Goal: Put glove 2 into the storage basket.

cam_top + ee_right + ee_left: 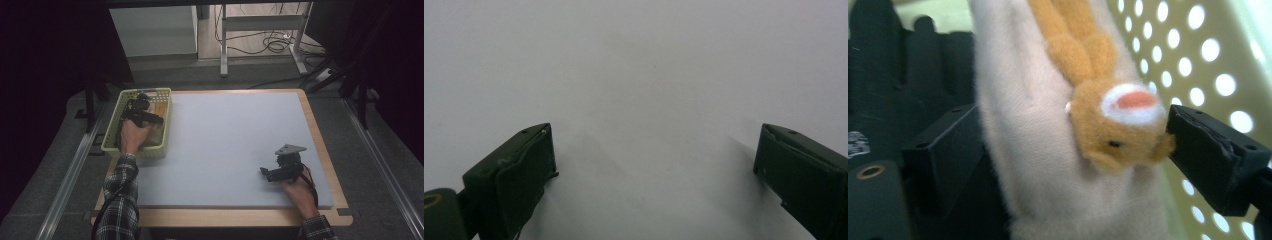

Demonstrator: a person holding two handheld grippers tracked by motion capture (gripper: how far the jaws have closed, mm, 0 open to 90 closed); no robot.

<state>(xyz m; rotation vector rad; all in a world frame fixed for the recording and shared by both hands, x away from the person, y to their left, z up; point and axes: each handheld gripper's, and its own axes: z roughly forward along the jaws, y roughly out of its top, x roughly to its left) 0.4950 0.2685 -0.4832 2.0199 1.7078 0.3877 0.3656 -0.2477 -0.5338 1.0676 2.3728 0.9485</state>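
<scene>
My left gripper (142, 109) reaches into a pale yellow-green perforated basket (145, 91) at the table's far left. In the left gripper view its jaws (1068, 150) stand wide on either side of a soft toy (1033, 150), cream with an orange furry part and a white and red spot. The toy looks unsqueezed, and the right jaw's tip just meets the orange fur. My right gripper (266, 173) rests low over the grey mat (230, 135) at the near right. It is open with nothing between its jaws (654, 160).
A black fabric item (908, 60) lies in the basket behind the toy, by the basket wall (1198, 50). The mat covers a wooden table whose edge (225, 218) shows at the front. A desk frame and cables stand on the floor beyond.
</scene>
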